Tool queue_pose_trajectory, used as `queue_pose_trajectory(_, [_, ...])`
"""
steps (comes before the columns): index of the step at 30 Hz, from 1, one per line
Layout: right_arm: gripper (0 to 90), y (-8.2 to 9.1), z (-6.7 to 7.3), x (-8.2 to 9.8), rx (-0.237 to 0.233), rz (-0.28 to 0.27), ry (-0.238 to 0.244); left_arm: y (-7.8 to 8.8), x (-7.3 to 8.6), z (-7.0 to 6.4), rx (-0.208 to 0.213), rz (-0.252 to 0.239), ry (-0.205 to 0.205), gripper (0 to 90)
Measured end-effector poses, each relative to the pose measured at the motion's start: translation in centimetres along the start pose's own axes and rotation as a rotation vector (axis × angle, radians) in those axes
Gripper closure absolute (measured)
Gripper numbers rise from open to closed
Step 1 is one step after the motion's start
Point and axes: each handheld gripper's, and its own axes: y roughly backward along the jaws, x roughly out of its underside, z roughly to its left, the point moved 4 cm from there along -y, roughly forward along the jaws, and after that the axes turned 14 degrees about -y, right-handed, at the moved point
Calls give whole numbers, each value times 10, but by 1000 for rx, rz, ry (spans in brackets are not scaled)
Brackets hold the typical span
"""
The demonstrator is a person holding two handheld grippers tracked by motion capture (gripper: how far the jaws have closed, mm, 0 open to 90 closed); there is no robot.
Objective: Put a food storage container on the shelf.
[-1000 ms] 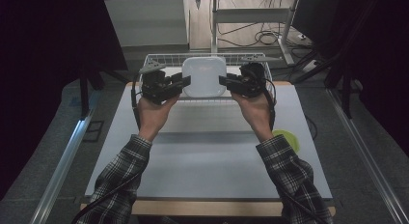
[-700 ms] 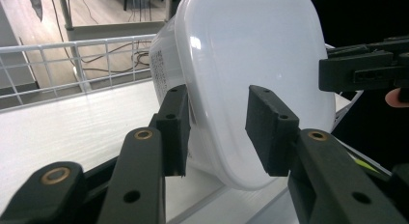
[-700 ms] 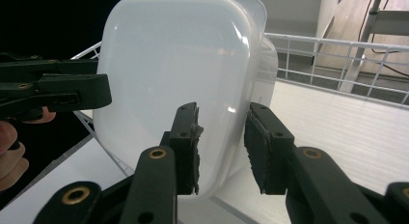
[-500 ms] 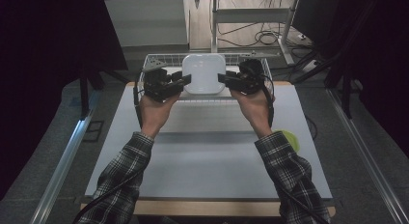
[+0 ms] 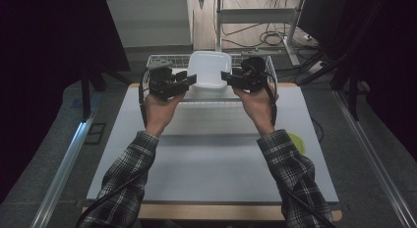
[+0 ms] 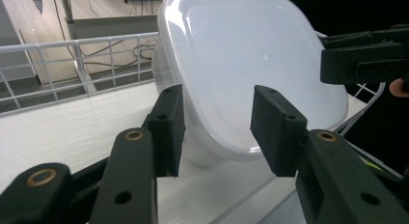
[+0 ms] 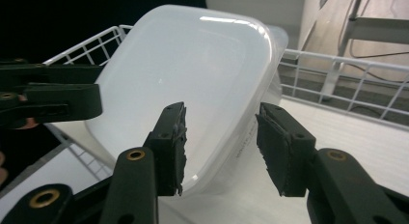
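Two hand-held grippers flank a white, rounded-square plastic container (image 5: 209,68) standing in a white wire basket (image 5: 270,71) at the far edge of the table.

The container leans tilted, its broad smooth face toward the person, its lower end on the basket's white floor; the left gripper (image 5: 189,80) points in from the left, the right gripper (image 5: 227,76) from the right, each just beside a lower side edge of the container; both have just been opening their jaws; in the left gripper view (image 6: 218,122) and the right gripper view (image 7: 221,144) the pads stand apart with the container's edge between them, not pressed on it; a yellow-green round object (image 5: 297,141) lies on the white tabletop (image 5: 211,164) near the plaid right sleeve (image 5: 290,161).
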Motion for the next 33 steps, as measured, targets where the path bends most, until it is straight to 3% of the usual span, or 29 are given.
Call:
queue_pose_trajectory(13, [569,-9,-5,-5,19,-22,-10,-4,-4,6,7,-18,23,545])
queue_pose_trajectory(19, [564,-12,-7,-8,29,-23,-4,-5,-12,6,15,-39,9,513])
queue_pose_trajectory(25, [527,-7,-6,-8,-15,-18,-11,1,-13,-2,26,-35,-36,467])
queue_pose_trajectory(33, [424,7,5,6,-85,6,22,10,3,-14,60,-5,-75,344])
